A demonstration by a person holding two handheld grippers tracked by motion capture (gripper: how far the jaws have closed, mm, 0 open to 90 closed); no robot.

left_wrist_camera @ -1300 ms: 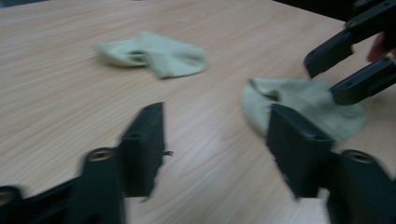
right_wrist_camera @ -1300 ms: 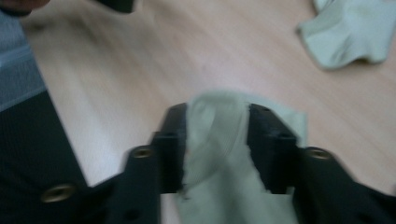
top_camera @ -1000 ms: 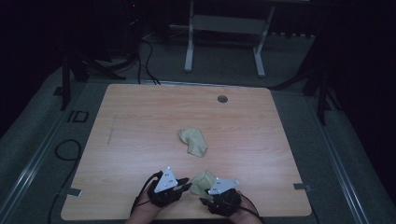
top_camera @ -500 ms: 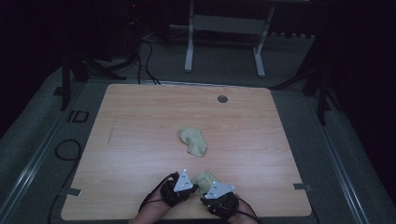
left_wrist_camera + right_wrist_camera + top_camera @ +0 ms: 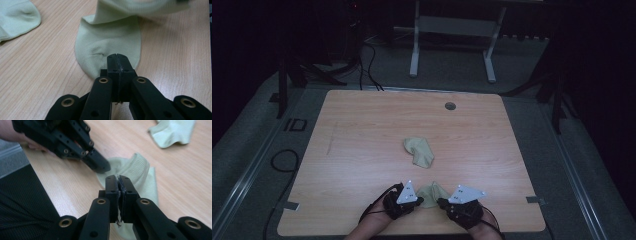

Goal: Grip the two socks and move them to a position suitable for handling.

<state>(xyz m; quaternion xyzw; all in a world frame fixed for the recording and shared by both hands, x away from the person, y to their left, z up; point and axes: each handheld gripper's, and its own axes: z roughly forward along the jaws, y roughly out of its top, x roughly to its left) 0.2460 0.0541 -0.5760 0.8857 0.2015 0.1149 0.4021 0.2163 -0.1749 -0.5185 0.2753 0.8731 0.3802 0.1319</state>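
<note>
While both grippers sit at the table's (image 5: 362, 130) 6 o'clock edge, they share one pale green sock (image 5: 430, 192) lying flat between them. The left gripper (image 5: 117, 58) has its jaws pressed together on the sock's rounded end, a small pucker of cloth just ahead of the tips. The right gripper (image 5: 118, 180) pinches the ribbed cuff end, which curls up off the wood beside the tips.

Compared with a second ago, the left gripper has shifted toward 3 o'clock, closer to the sock, and its jaws have just been closing on the cloth. The right gripper's jaws have just been closing too, with cloth between them, and the cuff is now raised. A second sock (image 5: 418, 151), crumpled near the table's middle, at 12 o'clock from the grippers, has not moved.

At the table's 9 o'clock side, floor markings read "ID" (image 5: 295, 124). No brand shows on either sock.
</note>
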